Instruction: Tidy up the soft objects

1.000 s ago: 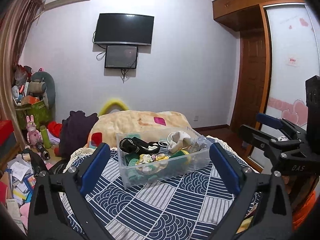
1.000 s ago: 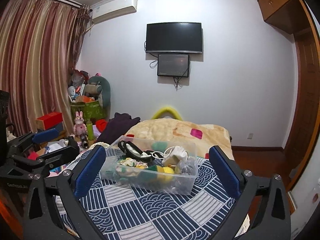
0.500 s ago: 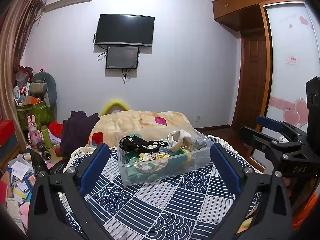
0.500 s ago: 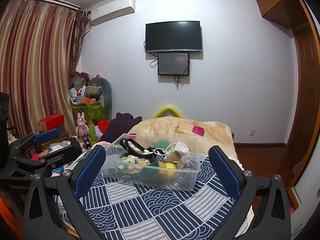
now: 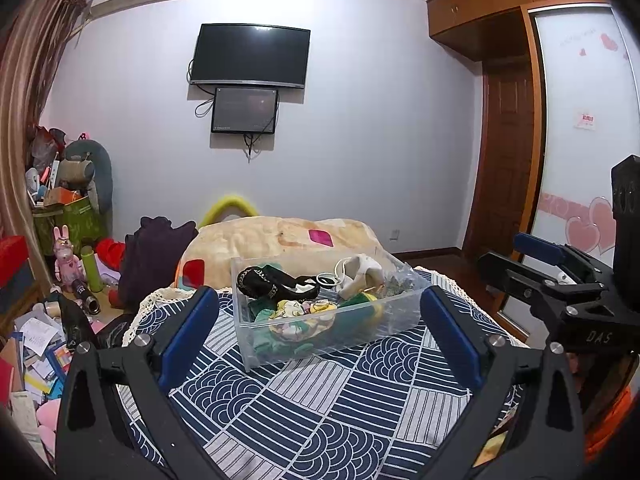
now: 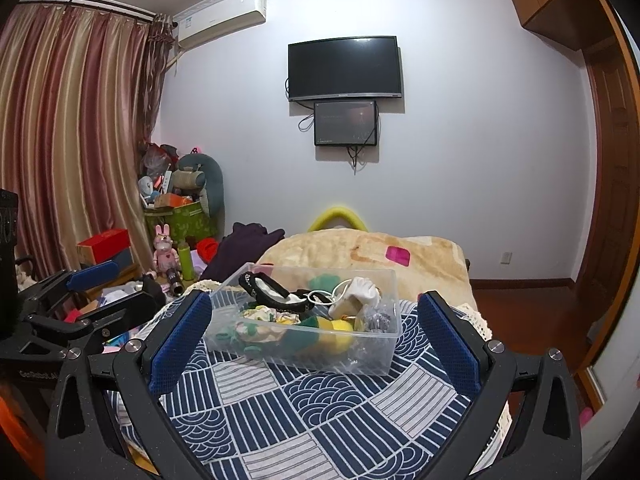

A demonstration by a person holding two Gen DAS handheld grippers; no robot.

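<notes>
The clear bin [image 5: 328,312] of soft things sits on the patterned bedspread [image 5: 320,408], straight ahead of both tools. Left gripper [image 5: 320,344] and right gripper [image 6: 316,344] both gape empty. The bin's long side runs across them, about equally near each.

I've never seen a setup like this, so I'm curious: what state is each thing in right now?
Left gripper: open, holding nothing.
Right gripper: open, holding nothing.
Clear bin: uncovered, full of soft items.
Big TV: off.
Small screen: dim.
Door: shut.
</notes>
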